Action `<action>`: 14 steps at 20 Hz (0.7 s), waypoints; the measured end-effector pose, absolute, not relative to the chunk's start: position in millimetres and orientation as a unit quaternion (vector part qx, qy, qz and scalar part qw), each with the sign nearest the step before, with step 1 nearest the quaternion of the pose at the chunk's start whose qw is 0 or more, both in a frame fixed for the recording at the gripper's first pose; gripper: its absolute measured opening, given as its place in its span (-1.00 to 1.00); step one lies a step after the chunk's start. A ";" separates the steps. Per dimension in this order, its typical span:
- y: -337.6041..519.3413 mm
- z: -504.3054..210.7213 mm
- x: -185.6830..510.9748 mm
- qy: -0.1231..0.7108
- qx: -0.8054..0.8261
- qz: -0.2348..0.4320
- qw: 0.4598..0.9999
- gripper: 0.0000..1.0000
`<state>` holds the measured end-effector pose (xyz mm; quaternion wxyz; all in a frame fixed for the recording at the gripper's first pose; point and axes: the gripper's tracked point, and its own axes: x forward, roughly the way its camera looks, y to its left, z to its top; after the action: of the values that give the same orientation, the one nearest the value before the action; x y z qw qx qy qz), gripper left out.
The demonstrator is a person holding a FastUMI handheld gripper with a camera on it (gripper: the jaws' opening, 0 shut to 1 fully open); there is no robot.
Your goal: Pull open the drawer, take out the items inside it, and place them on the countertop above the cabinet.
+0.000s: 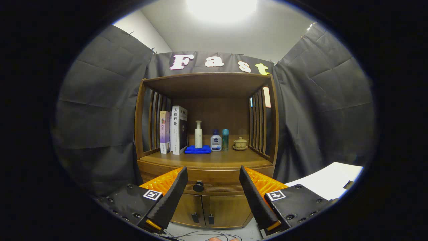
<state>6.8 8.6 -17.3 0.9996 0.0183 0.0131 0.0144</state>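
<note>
Currently gripper [212, 187] spread wide, holding nothing. Drawer [214, 185] closed, its knob [198, 186] between fingers, nearer left one. Cabinet [207, 204] straight ahead, 12 o'clock. Bench [207, 160] above drawer carries books [174, 130], bottles [216, 140], blue cloth [198, 149], teacup [240, 143].

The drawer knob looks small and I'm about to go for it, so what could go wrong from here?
The claw is open, and the drawer knob sits off-centre, near one finger, so closing now might miss or clip it. The countertop already holds the blue cloth, bottles and teacup at the back, so placed items could bump them.
</note>
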 end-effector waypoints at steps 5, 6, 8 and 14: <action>15.4 -29.2 11.9 0.018 0.015 0.020 1.000 0.95; 17.7 -32.8 13.5 0.021 0.015 0.023 0.999 0.95; 18.4 -39.0 15.6 0.024 0.012 0.025 0.999 0.95; 13.5 -62.4 27.3 0.043 0.025 0.023 0.999 0.95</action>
<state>27.3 13.5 -62.4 0.9985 0.0253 0.0425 0.0228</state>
